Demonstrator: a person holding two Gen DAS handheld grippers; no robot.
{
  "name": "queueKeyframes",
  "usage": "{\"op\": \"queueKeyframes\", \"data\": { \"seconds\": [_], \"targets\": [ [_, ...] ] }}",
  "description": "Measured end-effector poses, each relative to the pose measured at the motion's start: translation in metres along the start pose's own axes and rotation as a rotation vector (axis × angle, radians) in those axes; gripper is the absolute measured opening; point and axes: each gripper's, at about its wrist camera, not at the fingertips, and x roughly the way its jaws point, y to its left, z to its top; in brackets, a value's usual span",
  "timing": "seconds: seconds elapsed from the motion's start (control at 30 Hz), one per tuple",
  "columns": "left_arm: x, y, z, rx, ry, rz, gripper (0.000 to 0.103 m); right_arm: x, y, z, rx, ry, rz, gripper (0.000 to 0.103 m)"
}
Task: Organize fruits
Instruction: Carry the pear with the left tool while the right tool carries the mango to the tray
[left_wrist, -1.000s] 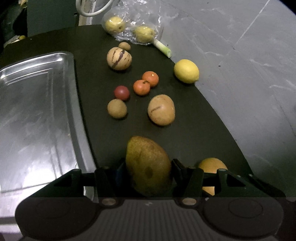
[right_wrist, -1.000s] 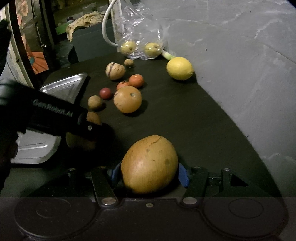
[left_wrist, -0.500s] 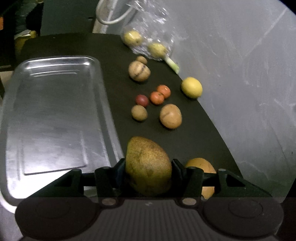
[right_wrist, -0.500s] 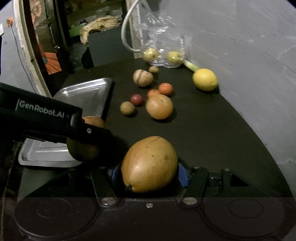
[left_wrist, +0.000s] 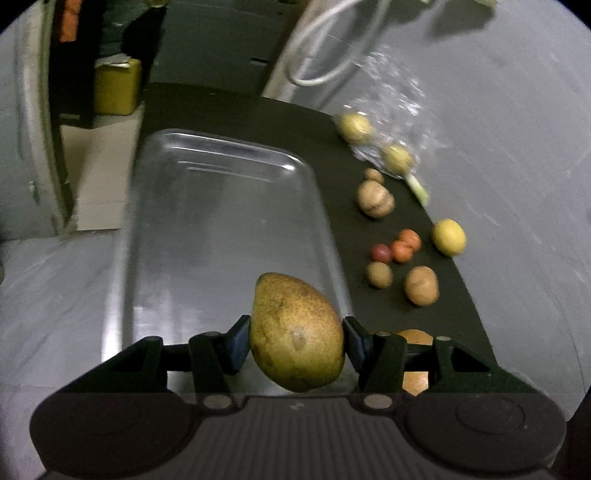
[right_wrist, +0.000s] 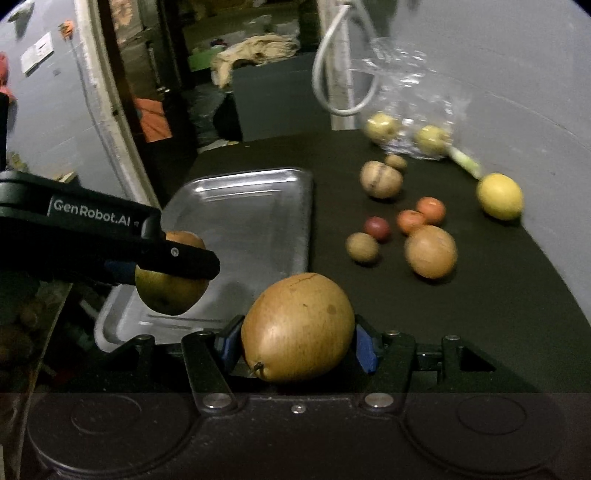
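While the left tool (left_wrist: 297, 341) grips a speckled mango (left_wrist: 297, 332) seemingly above the tray (left_wrist: 221, 206), the right tool (right_wrist: 297, 347) clamps a brown fruit (right_wrist: 297, 326).

Left wrist: close behind its fingers, looking down along the metal tray (left_wrist: 221, 221). Right wrist: further right, facing the same way. Shared: tray, scattered fruit (right_wrist: 430, 251).

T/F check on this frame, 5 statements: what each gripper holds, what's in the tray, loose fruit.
1. The left gripper clamps a speckled green-brown fruit. True.
2. The right gripper is open. False: it is shut on an orange-brown fruit.
3. The metal tray holds three fruits. False: none lie in it.
4. A yellow lemon lies on the black mat. True.
5. The plastic bag holds fruit. True.
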Motion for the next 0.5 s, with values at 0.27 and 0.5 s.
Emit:
{"op": "queueKeyframes", "data": {
  "seconds": [0.27,0.5],
  "targets": [
    [-0.009,0.038,0.003,-0.049,-0.004,0.035,0.057,0.021,0.034,0.010,-0.054,0.015,0.046,0.061],
    [-0.008,0.053,0.002,-0.049,0.022,0.041,0.057,0.035,0.052,0.008,-0.061,0.048,0.059,0.061]
  ]
}}
